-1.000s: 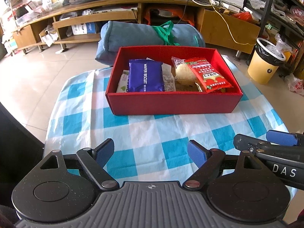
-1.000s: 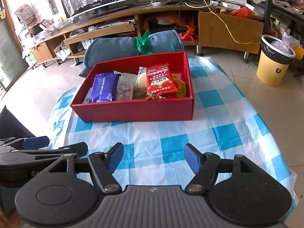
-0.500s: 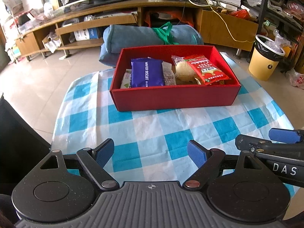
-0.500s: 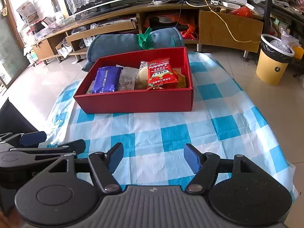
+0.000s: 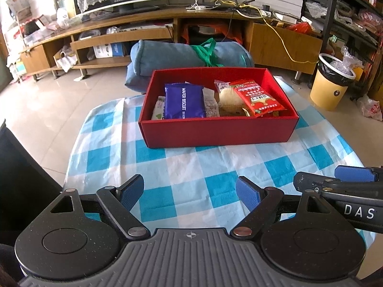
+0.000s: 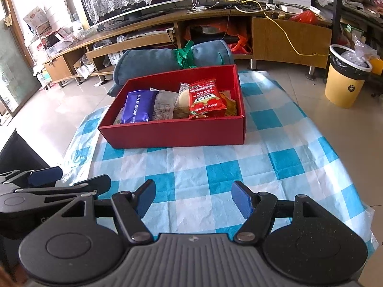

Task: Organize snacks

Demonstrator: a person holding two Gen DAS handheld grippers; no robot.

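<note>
A red box (image 5: pixel 217 131) (image 6: pixel 177 134) stands on the far half of the blue-and-white checked tablecloth (image 5: pixel 201 167) (image 6: pixel 215 162). Inside lie a purple wafer biscuit pack (image 5: pixel 184 100) (image 6: pixel 137 106), a red snack pack (image 5: pixel 257 96) (image 6: pixel 205 96), a round pale bun in clear wrap (image 5: pixel 227 95) and other small packets. My left gripper (image 5: pixel 190 192) is open and empty, above the near cloth. My right gripper (image 6: pixel 194 199) is open and empty too, beside the left one (image 6: pixel 47 184); it shows at the right of the left wrist view (image 5: pixel 335 181).
A rolled blue blanket (image 5: pixel 186 55) lies just behind the box. A yellow waste bin (image 5: pixel 332 83) stands on the floor at the right. A long wooden TV bench (image 5: pixel 143 31) runs along the back. A dark object (image 5: pixel 21 172) sits by the table's left edge.
Both grippers have pulled back and risen from the box, so the box looks farther away and more of the room shows. Both stay open and empty.
</note>
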